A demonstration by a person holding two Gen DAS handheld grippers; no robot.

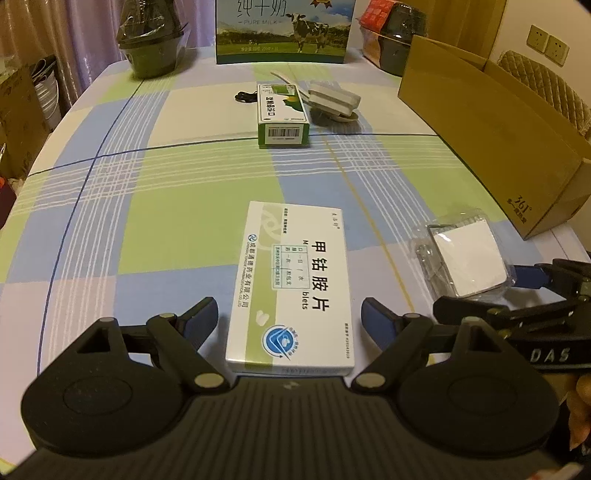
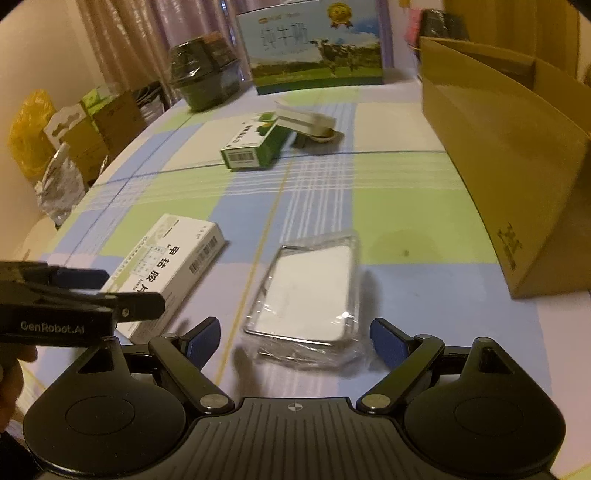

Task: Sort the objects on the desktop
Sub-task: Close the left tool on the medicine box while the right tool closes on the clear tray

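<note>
Two medicine boxes lie on the checked surface (image 1: 166, 177): a white box (image 1: 291, 288) between the left hand-held gripper's (image 1: 290, 317) spread fingers, and a green box (image 1: 283, 114) farther back. The right hand-held gripper (image 2: 295, 332), also spread, flanks one clear plastic packet (image 2: 308, 291). One open cardboard carton (image 2: 517, 147) stands to the right.

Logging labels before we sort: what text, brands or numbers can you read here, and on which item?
"PURE MILK": milk carton.
"甲钴胺片": white medicine box; its small print is too small to read.
"361°": cardboard box.
"DAS": right tool.
"GenRobot.AI": left tool.
Green medicine box: barcode and label too blurred to read.
</note>
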